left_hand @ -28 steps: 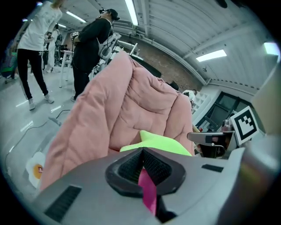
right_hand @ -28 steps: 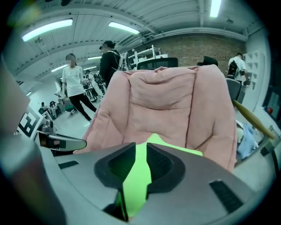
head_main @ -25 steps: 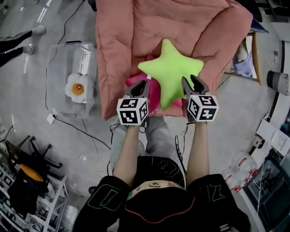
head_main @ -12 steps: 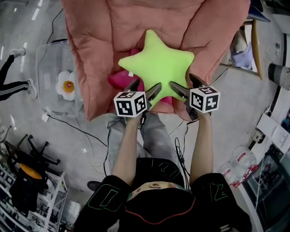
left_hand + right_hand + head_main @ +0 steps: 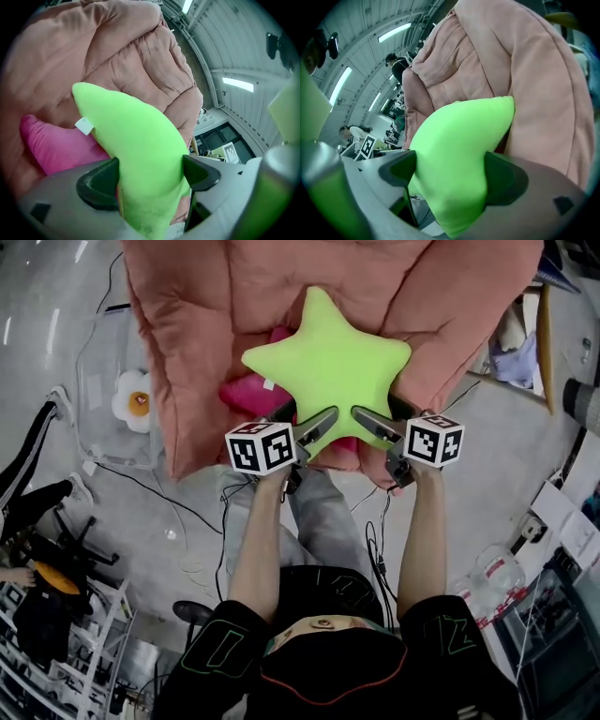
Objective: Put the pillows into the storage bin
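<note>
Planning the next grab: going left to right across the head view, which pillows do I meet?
Egg pillow in the clear bin → pink pillow → green star pillow.

Bright, even indoor light fell from ceiling strips (image 5: 393,32), star pillow (image 5: 328,357) glowed vivid green, shadows were soft, gripper views showed heavy fisheye bending, dark corners, blurred nearest foreground
</note>
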The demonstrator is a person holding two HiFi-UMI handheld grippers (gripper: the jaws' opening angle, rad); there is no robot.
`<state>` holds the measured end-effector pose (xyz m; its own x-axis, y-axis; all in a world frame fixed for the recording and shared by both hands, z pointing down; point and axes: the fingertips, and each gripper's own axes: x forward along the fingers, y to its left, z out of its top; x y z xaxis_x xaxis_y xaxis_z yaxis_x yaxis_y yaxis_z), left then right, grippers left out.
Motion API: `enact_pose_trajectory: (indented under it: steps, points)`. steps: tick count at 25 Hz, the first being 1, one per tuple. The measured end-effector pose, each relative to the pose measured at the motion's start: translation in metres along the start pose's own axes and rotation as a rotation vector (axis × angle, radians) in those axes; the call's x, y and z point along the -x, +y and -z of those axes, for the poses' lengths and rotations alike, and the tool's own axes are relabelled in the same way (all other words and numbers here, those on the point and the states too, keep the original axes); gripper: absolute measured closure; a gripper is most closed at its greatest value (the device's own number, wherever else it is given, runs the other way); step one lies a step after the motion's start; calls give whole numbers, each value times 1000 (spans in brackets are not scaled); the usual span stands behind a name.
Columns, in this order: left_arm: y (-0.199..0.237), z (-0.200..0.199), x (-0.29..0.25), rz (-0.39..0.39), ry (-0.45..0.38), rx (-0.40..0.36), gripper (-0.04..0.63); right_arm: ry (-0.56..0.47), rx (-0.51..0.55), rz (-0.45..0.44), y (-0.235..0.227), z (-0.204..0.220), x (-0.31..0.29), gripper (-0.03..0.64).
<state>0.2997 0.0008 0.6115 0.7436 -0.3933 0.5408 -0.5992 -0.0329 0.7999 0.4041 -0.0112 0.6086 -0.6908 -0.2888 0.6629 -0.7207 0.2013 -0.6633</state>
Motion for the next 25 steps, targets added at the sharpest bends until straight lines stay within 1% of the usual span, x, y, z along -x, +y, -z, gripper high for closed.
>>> enact_pose_trajectory:
  steps: [3, 7, 10, 16, 20, 25]
  points:
    - [-4, -6, 7, -10, -43, -24, 193, -14, 13, 10, 10, -2, 1, 170]
    - [-19, -24, 27, -19, -105, -77, 199, -63, 37, -6, 33, -16, 9, 181]
    - [-31, -41, 48, -25, -143, -117, 198, -103, 64, -24, 56, -30, 14, 181]
    - [-40, -70, 107, -48, -237, -162, 195, -140, 143, -75, 118, -51, 9, 180]
    - [-35, -92, 154, -75, -334, -158, 193, -120, 225, -127, 165, -68, -8, 181]
    - [-11, -102, 224, -113, -437, -122, 193, -70, 312, -185, 233, -66, -41, 181]
